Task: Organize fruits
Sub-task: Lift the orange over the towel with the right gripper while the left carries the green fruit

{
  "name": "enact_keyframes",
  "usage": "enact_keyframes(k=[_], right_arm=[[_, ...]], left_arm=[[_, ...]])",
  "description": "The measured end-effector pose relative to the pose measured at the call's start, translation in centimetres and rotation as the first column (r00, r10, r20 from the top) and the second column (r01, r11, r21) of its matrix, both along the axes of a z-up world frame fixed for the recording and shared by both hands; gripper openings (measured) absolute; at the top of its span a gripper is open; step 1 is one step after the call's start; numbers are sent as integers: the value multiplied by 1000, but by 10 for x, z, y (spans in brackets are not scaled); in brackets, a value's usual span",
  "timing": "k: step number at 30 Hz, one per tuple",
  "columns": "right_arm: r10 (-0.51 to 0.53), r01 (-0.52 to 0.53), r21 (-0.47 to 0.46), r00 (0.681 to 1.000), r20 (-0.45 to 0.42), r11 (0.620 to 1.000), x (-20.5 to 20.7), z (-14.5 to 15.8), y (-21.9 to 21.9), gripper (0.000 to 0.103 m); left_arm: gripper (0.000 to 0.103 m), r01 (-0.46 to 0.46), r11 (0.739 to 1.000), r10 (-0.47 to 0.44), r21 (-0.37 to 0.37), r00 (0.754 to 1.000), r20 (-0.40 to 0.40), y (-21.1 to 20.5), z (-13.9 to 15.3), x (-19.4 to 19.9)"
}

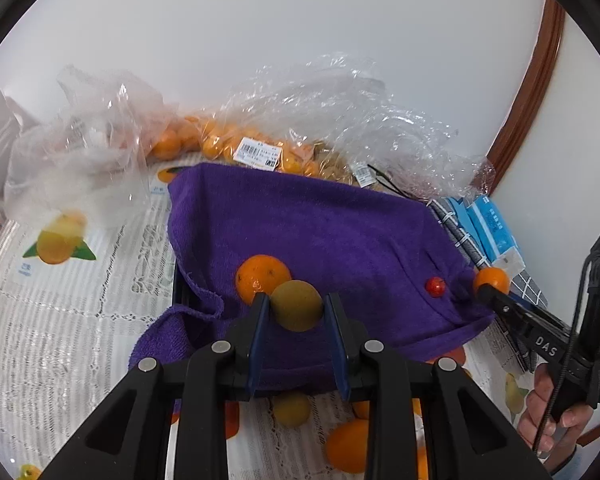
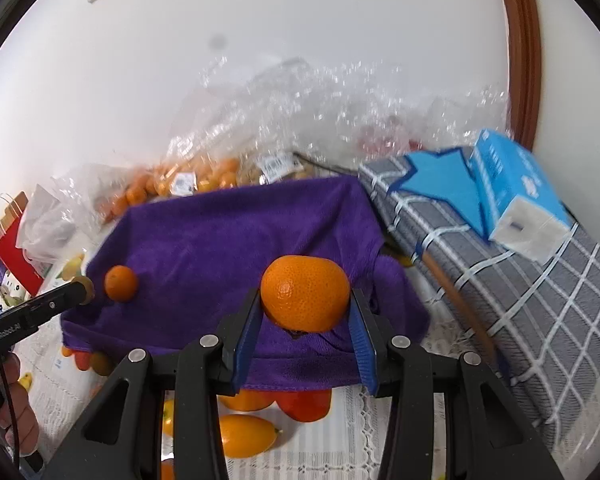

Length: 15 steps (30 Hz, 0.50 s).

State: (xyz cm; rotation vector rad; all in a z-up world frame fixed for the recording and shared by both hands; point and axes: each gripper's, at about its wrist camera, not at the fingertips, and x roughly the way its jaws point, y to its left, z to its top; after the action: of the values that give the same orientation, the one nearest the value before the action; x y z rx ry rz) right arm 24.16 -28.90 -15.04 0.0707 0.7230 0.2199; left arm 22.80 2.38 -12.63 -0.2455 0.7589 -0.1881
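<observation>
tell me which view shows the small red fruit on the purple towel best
The left wrist view: the small red fruit sits in plain sight on the purple towel, right of centre. In the right wrist view it is not visible; the held orange may cover that spot.

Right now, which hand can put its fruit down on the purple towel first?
Probably left. The left gripper holds its olive-green fruit low over the purple towel. The right gripper grips its orange at the towel's edge.

Purple towel [image 1: 320,220], grey checked cloth [image 2: 520,300]
</observation>
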Motion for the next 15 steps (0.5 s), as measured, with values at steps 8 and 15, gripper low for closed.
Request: enact_keyframes(k=[8,15], right_arm=[[-8,8,8,999,-44,1000,11,-21,-4,43],[-2,2,0,999,-53,1000,14,-27,0,43]], left_arm=[[27,-10,1000,9,-12,999,-33,7,-16,8],[27,-8,999,10,38,999,-37,1,-22,11]])
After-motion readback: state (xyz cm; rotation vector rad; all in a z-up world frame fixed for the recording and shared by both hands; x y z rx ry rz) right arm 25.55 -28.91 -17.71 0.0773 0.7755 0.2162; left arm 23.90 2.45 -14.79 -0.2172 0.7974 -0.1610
